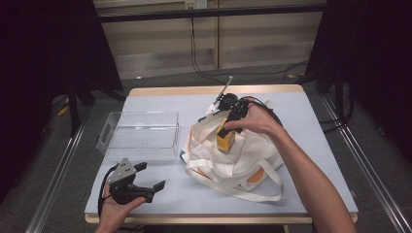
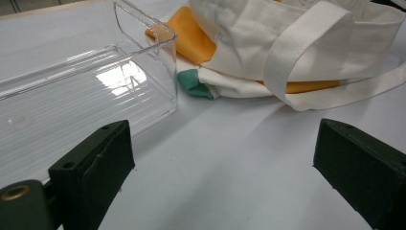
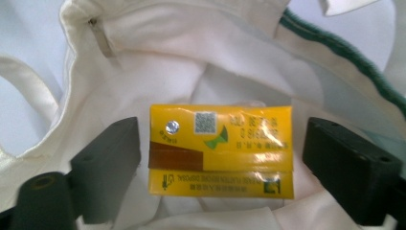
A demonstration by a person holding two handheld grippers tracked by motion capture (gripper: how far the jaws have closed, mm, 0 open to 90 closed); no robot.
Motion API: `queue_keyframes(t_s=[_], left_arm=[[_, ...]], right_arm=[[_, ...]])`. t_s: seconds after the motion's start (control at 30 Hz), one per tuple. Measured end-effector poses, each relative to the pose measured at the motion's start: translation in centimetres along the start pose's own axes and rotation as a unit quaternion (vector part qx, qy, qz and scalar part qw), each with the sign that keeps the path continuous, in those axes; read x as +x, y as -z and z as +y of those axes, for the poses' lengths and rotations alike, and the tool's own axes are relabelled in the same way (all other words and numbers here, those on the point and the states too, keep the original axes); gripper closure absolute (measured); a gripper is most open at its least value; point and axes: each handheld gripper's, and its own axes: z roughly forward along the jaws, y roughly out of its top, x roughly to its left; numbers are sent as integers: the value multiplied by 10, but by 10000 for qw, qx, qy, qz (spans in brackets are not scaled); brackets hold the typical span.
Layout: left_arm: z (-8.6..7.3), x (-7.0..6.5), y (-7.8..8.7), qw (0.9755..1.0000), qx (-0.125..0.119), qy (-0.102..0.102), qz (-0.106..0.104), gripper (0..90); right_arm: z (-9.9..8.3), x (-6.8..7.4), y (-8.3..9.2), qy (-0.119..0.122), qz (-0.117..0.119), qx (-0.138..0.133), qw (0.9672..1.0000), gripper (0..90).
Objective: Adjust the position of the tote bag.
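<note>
Left gripper (image 1: 148,180) sits in the person's left hand (image 1: 114,206) at the near edge of the table (image 1: 160,199), on the near-left side of the tote bag (image 1: 233,155); jaws spread wide, nothing between them, resting idle. Left gripper view looks along those jaws across bare tabletop toward the bag's strap (image 2: 292,57) and an orange patch on the bag. Clear plastic bin (image 1: 138,133) stands just left of the tote bag, close to it, nothing visible inside. Tote bag itself: white canvas, crumpled, mid-table, one strap looped out on its near side. Right gripper (image 1: 227,121) is over the bag's open mouth, pointing down into it, right hand (image 1: 255,121) on top. Yellow carton (image 3: 221,151) is at the bag's mouth, upright in the high view, its lower end down among the cloth. In the right gripper view the carton lies between the jaws with a small gap at each pad, so released, not clamped. Beyond the bag: far table edge, then cables on the floor.
</note>
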Motion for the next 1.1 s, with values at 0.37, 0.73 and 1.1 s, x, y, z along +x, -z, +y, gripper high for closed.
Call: queue_keyframes(t_s=[0.37, 0.73, 1.1], left_arm=[[-2, 3, -1, 10000, 24, 54, 10, 62], [-1, 3, -1, 10000, 12, 32, 11, 62], [-1, 3, 1, 9999, -52, 97, 93, 62]], right_arm=[[-27, -1, 15, -306, -20, -1124, 9932, 63], [-72, 1, 18, -503, -13, -2185, 9745, 45], [-128, 11, 19, -803, -58, -3235, 9428, 61]])
